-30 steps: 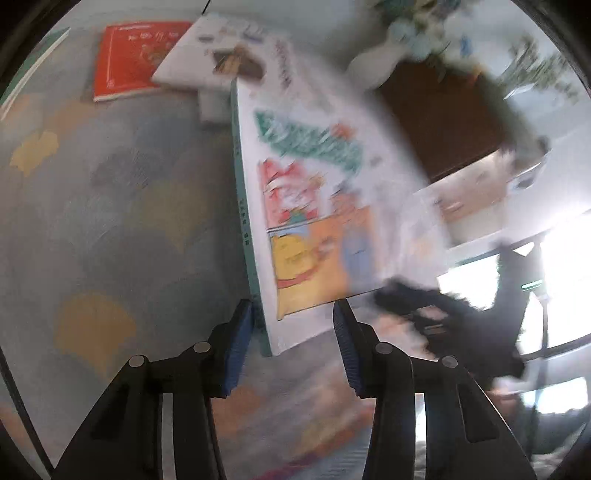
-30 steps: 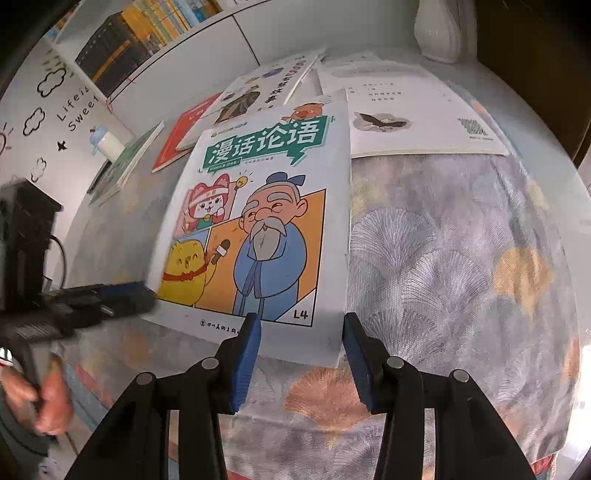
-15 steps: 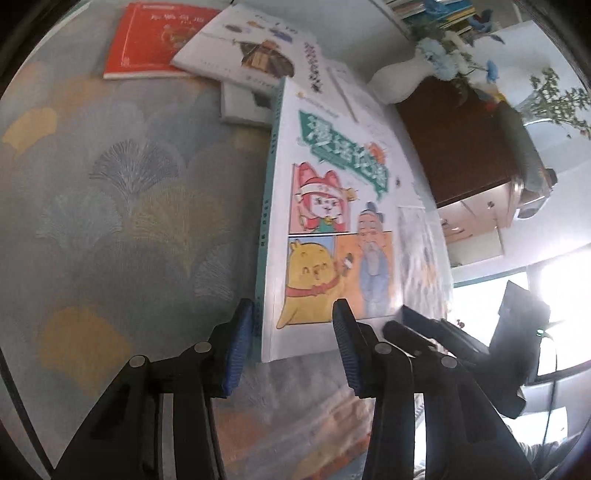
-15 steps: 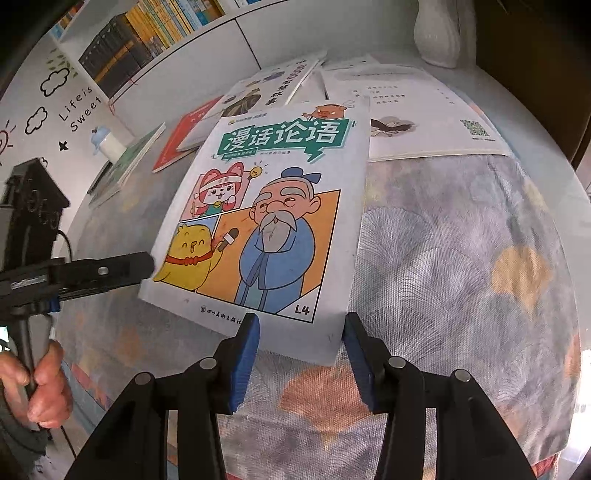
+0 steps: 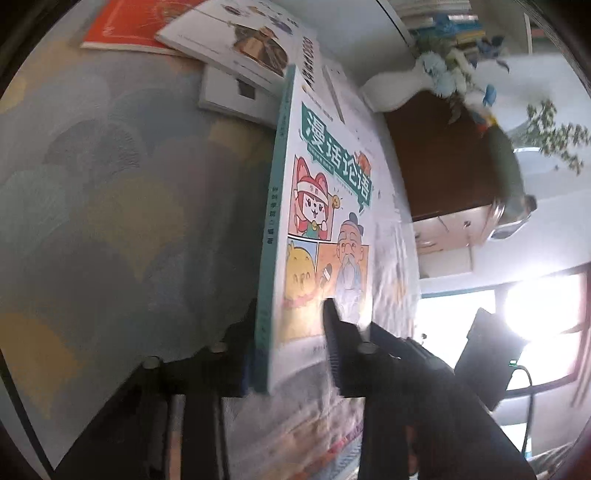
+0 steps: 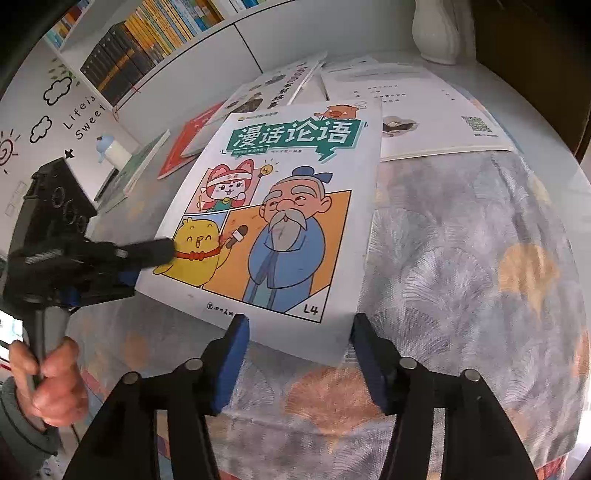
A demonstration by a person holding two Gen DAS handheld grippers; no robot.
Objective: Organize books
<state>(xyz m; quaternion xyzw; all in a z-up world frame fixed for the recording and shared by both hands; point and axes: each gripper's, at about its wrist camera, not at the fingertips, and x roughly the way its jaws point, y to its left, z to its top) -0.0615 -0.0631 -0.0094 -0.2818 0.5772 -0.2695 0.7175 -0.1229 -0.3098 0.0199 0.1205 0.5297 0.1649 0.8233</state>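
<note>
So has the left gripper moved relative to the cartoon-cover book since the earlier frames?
Yes. The left gripper slid in over the white cartoon-cover book from its spine edge, and its fingers have just been closing onto it.

The comic book (image 6: 280, 221) lies on the table (image 6: 461, 258), other books (image 6: 424, 110) behind it, a vase (image 6: 436, 29) beyond.

Right side of the table (image 6: 480, 236) was wide open for me, just bare patterned cloth. Ahead was crowded: the comic book (image 6: 280, 206) lay right in front, a white booklet (image 6: 436, 122) beyond it, a white vase (image 6: 436, 29) at the back. Red book (image 6: 181, 147) and green one (image 6: 136, 166) blocked the far left.
</note>
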